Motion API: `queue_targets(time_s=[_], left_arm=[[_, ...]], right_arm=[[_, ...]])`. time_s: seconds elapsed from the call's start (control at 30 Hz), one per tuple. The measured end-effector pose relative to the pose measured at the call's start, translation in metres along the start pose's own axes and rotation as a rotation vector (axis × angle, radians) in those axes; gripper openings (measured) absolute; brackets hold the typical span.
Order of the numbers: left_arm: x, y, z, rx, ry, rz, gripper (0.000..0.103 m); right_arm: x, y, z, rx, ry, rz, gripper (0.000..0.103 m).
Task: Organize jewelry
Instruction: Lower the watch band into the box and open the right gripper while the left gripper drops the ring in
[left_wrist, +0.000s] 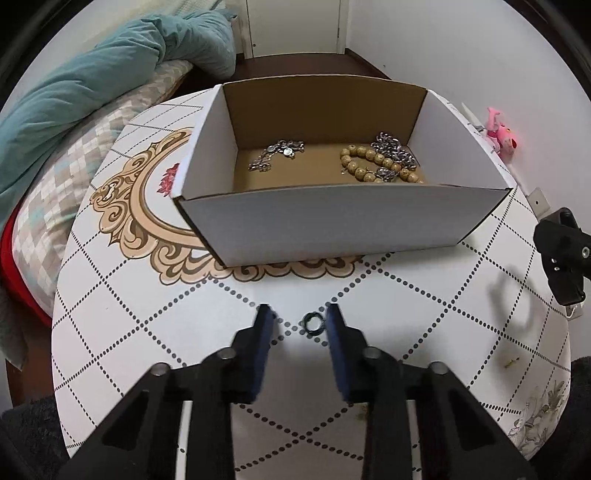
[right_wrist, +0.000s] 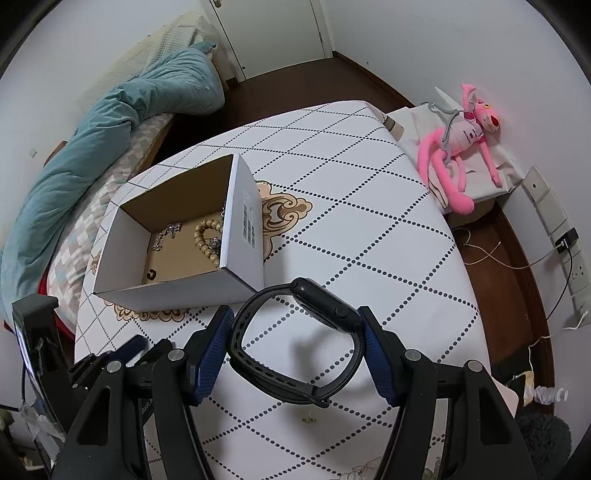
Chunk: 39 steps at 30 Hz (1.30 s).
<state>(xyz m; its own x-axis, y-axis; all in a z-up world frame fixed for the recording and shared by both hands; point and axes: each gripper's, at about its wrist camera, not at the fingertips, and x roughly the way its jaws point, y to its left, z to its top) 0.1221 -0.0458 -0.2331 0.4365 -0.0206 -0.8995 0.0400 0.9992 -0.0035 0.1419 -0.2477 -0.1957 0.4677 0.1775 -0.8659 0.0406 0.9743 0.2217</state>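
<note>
A small dark ring lies on the white dotted table between the blue pads of my left gripper. It sits close by the right pad with a gap to the left one, so the jaws stand open around it. My right gripper is shut on a black smartwatch, whose looped band spans both pads above the table. Behind stands an open white cardboard box holding a silver chain, a wooden bead bracelet and a chunky silver chain.
A bed with a teal duvet runs along the table's left edge. A pink plush toy lies on a side stand to the right, with a power strip and cables on the wall and floor beyond. A small dark ring lies inside the box.
</note>
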Motion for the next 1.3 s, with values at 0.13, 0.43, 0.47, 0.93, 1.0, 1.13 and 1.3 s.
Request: queue_targets(time_s=[0.13, 0.43, 0.47, 0.93, 1.0, 1.13, 1.3], left_arm=[[0.001, -0.002, 0.002, 0.009, -0.006, -0.008, 0.01], [-0.051, 0.0, 0.02, -0.014, -0.06, -0.112, 0.01], [-0.063, 0.004, 0.03, -0.028, -0.075, -0.138, 0.01], [-0.052, 0.056, 0.125, -0.168, 0.045, -0.248, 0.013], [-0.052, 0.062, 0.128, -0.175, 0.042, -0.224, 0.042], [-0.06, 0.075, 0.13, -0.195, 0.005, -0.173, 0.075], [-0.061, 0.084, 0.122, -0.188, -0.015, -0.09, 0.092]], right_arm=[[0.001, 0.003, 0.0, -0.005, -0.001, -0.001, 0.069], [-0.017, 0.011, 0.009, -0.01, -0.021, 0.048, 0.069], [-0.022, 0.013, 0.013, -0.012, -0.028, 0.066, 0.069], [0.023, 0.092, 0.089, -0.19, 0.126, 0.226, 0.075], [0.032, 0.095, 0.09, -0.198, 0.162, 0.232, 0.076], [0.041, 0.094, 0.089, -0.197, 0.201, 0.226, 0.078], [0.027, 0.087, 0.085, -0.207, 0.153, 0.175, 0.082]])
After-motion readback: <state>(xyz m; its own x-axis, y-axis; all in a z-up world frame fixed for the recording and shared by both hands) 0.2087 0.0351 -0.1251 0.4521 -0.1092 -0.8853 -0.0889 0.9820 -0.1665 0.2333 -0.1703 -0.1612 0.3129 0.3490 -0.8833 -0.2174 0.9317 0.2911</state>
